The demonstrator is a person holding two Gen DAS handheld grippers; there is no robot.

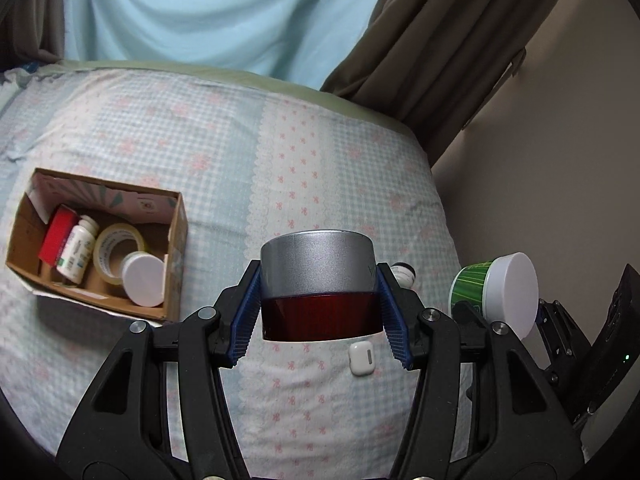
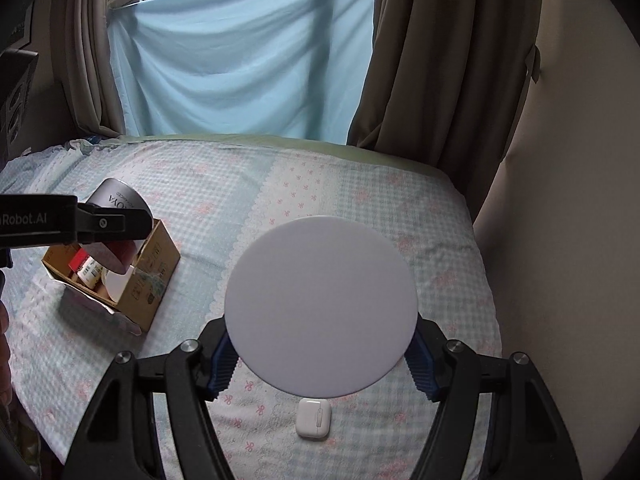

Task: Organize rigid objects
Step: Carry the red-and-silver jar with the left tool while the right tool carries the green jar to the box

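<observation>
Ribbed blue claw (image 1: 319, 310) around metallic-capped, seemingly glass jar (image 1: 318, 284).

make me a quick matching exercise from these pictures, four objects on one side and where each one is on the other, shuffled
Things:
1. red jar with silver lid
2. green tub with white lid
3. earbud case
4. tape roll

Places:
A. lying on the bedspread
B. inside the cardboard box
C. held in the left hand-held gripper
D. held in the right hand-held gripper

Pairs: 1-C, 2-D, 3-A, 4-B
</observation>
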